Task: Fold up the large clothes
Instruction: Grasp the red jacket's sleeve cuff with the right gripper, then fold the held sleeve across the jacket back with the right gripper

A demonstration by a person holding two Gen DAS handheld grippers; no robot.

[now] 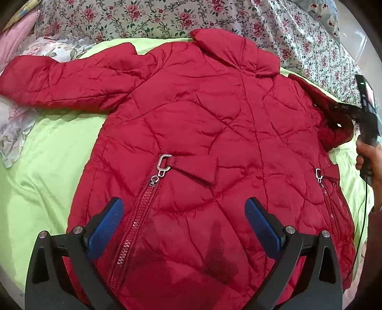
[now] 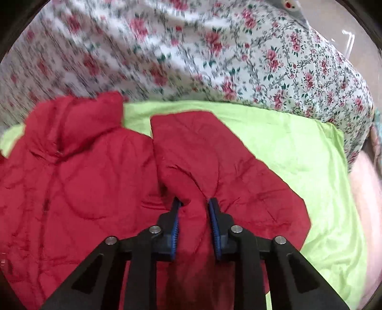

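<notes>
A red quilted jacket [image 1: 203,133] lies front up on a lime green sheet [image 1: 47,155], collar at the far end, its left sleeve [image 1: 66,81] spread out to the left. My left gripper [image 1: 185,207] is open and empty, hovering over the jacket's lower front beside a zip pocket [image 1: 138,221]. My right gripper [image 2: 193,202] is shut on the jacket's right sleeve [image 2: 214,162], pinching a fold of it. In the left wrist view the right gripper [image 1: 346,114] shows at the right edge with the sleeve lifted.
A floral bedspread [image 1: 167,19] covers the bed behind the green sheet and also shows in the right wrist view [image 2: 238,59]. Crumpled floral cloth [image 1: 14,126] lies at the left. A pink cloth [image 2: 365,190] is at the right. A cable [image 1: 363,214] hangs from the right gripper.
</notes>
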